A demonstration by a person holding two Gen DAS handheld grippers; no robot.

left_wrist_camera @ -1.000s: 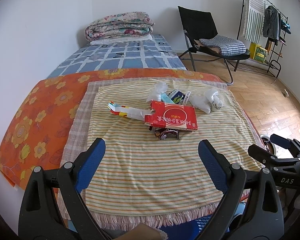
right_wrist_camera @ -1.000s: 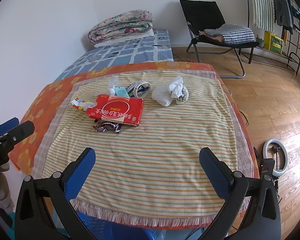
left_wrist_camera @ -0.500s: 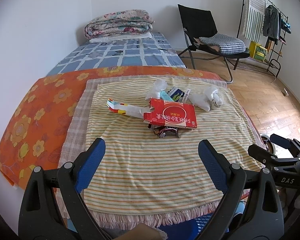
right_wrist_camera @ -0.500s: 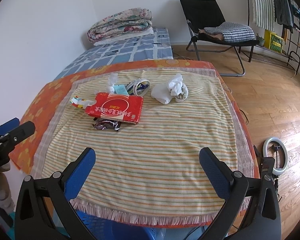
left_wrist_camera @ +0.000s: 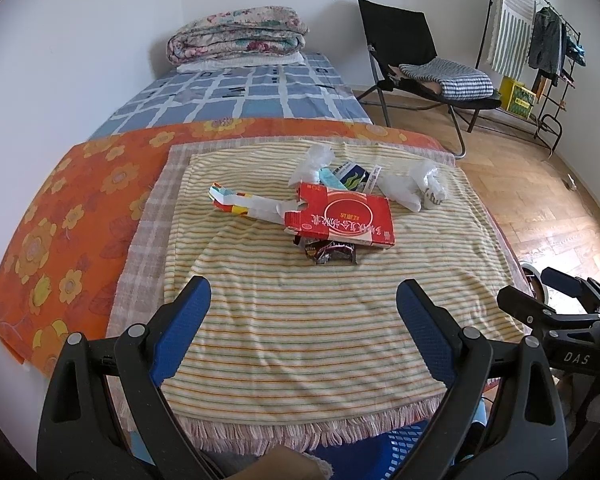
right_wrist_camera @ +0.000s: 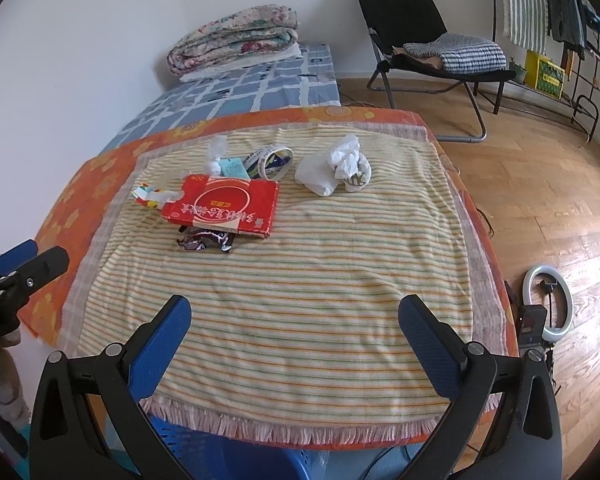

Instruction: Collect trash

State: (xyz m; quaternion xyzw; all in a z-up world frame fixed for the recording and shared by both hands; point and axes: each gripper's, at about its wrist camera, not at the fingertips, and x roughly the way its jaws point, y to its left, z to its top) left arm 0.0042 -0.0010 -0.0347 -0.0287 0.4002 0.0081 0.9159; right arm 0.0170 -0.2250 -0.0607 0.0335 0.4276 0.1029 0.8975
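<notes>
Both grippers hang over the near edge of the table w/ nothing in them: left gripper (left_wrist_camera: 302, 312) has its blue-padded jaws spread wide, right gripper (right_wrist_camera: 294, 330) likewise spread and empty, each well short of the trash. All trash sits in a loose cluster toward the far half of the yellow striped fringed cloth (right_wrist_camera: 300, 280), which lies over a checked cloth and an orange flowered one. Flat red cardboard box w/ gold lettering (left_wrist_camera: 342, 220) lies on top at centre-left; a dark crumpled foil snack wrapper (left_wrist_camera: 332, 252) pokes out from under its near edge, touching it. A torn white carton strip w/ coloured blocks (left_wrist_camera: 244, 206) runs out left from under the box. Behind the box: a twisted white plastic scrap (right_wrist_camera: 216, 154), a small teal packet (right_wrist_camera: 232, 168) and a roll of printed white tape (right_wrist_camera: 270, 162) standing tilted on edge. Off to the right, apart from the box, a crumpled white plastic bag (right_wrist_camera: 320, 172) touches a small paper cup stuffed w/ tissue (right_wrist_camera: 354, 172). A blue plastic basket (right_wrist_camera: 256, 460) shows below the table's near edge, prob. the bin, placed right under the grippers so each piece needs only a short carry back. Judging by the layout, collection hasn't begun; wrapper is nearest, so likely the easiest first pick, tho the box pins it.
</notes>
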